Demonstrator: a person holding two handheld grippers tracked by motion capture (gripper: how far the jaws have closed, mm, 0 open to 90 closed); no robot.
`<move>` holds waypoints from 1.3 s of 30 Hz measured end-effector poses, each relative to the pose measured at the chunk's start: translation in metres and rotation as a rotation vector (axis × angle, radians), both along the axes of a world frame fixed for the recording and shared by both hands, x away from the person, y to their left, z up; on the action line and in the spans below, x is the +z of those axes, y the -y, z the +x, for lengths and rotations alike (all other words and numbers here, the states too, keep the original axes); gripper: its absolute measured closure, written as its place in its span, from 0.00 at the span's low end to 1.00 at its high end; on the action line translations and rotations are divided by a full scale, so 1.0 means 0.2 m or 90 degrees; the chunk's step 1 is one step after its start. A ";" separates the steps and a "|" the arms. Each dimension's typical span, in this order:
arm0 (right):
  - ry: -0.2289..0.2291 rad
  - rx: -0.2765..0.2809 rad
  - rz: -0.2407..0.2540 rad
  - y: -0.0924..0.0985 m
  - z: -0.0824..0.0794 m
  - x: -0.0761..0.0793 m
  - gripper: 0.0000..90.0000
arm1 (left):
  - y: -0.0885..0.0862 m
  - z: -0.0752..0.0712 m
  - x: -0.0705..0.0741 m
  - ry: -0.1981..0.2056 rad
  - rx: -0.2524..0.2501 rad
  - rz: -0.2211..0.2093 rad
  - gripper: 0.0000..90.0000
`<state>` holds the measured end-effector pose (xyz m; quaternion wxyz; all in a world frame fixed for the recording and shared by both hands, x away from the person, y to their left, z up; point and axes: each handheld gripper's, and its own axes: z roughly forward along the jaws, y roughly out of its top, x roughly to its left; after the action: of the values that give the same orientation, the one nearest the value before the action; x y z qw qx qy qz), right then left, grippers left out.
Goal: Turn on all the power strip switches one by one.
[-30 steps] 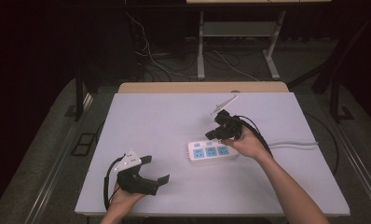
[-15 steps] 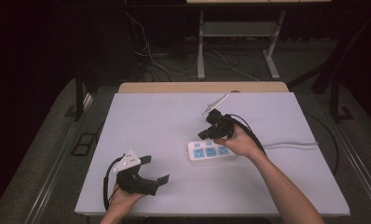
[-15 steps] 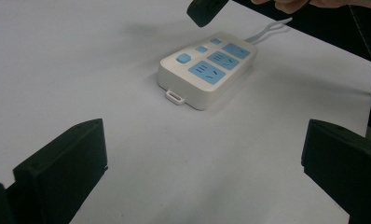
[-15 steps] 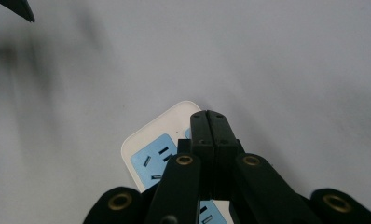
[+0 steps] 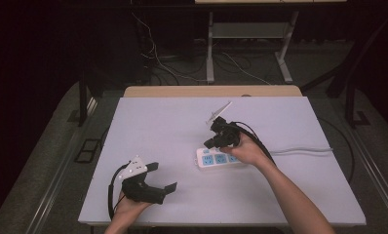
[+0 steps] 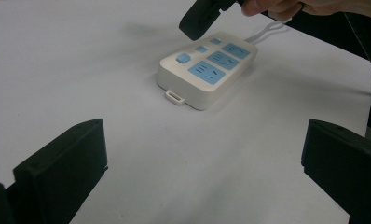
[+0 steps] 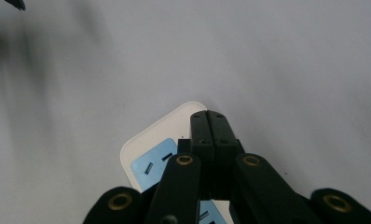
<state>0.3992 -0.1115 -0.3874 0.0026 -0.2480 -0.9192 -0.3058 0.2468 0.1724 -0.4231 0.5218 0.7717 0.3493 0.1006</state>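
**Closed jaws poised over the strip's switch end**

The power strip [image 5: 220,158] lies flat on the bench [image 5: 158,122], a little right of centre, its cord [image 5: 299,150] trailing off toward 3 o'clock. The right gripper [image 5: 216,141] hangs over the strip's 9 o'clock end, jaws pressed together with nothing between them; in the left gripper view their tip sits just above the small blue button [image 6: 183,58]. My guess is a press on that button is in hand.

The left gripper [image 5: 158,178] rests near the bench's 7 o'clock corner, jaws wide apart and empty, well away from the strip.

Risks, as I judge them: the strip is loose on a smooth top and nothing steadies it, so a slanted push could slide or swivel it rather than click the button. The closed tip is broad next to the button, so it might land on the socket face [image 6: 206,72] beside it instead.

Nothing stands between the jaws and the strip.
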 end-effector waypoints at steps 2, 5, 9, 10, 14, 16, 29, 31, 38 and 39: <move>0.000 0.002 -0.002 -0.01 0.00 -0.01 1.00 | 0.00 0.00 0.00 0.000 0.000 0.000 0.00; -0.003 0.003 -0.002 -0.02 0.00 -0.02 1.00 | 0.00 0.00 0.00 0.002 0.000 0.000 0.00; -0.007 0.002 -0.005 -0.03 0.01 -0.04 1.00 | 0.00 0.00 0.00 0.001 0.000 -0.002 0.00; -0.008 0.001 -0.005 -0.03 0.01 -0.05 1.00 | 0.00 0.00 0.00 0.001 0.001 -0.002 0.00; -0.012 0.002 -0.007 -0.04 0.02 -0.07 1.00 | 0.00 0.00 0.00 0.001 0.000 -0.001 0.00; -0.016 0.001 -0.013 -0.04 0.02 -0.08 1.00 | 0.00 0.00 0.00 0.001 0.000 -0.002 0.00; -0.022 0.009 -0.006 -0.05 0.02 -0.09 1.00 | 0.00 0.00 0.00 0.000 -0.001 0.000 0.00; -0.020 0.012 -0.013 -0.06 0.01 -0.10 1.00 | 0.00 0.00 0.00 -0.001 0.000 -0.001 0.00; -0.013 0.014 -0.027 -0.10 0.01 -0.10 1.00 | 0.00 -0.01 0.00 0.000 0.000 -0.001 0.00; -0.013 0.015 -0.026 -0.09 0.01 -0.10 1.00 | 0.00 -0.01 0.00 0.001 0.001 -0.001 0.00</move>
<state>0.4009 -0.0926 -0.4072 0.0105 -0.2405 -0.9279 -0.2846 0.2447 0.1721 -0.4226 0.5226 0.7711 0.3495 0.1009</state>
